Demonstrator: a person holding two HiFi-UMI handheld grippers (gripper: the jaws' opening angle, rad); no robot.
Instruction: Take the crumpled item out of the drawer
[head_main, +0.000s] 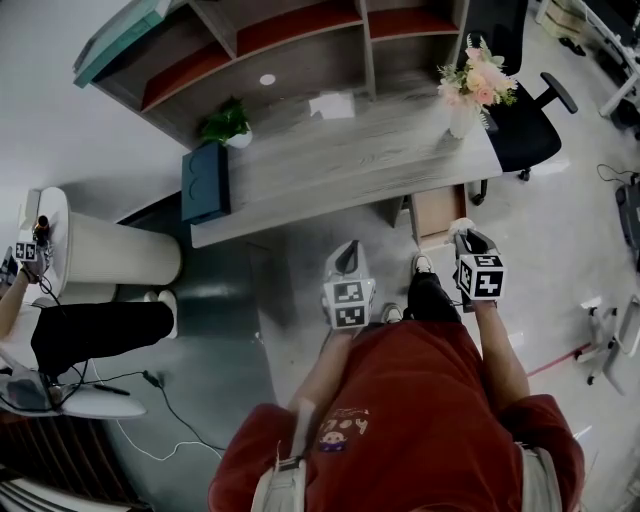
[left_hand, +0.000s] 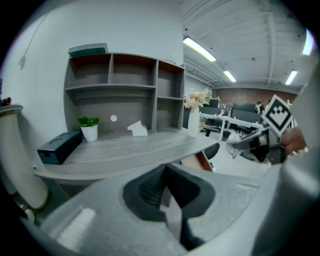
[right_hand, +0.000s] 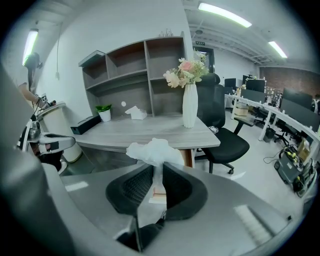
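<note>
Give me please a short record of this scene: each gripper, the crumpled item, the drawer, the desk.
right gripper: fingers closed on the crumpled white item, held in front of the desk
left gripper: fingers together, empty
drawer: pulled out below the desk's right end
desk: holds a flower vase, potted plant, dark box

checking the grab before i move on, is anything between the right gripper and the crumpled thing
Nothing visible stands between them: the crumpled white item is pinched directly between the jaws of the right gripper, held up in front of the desk.
</note>
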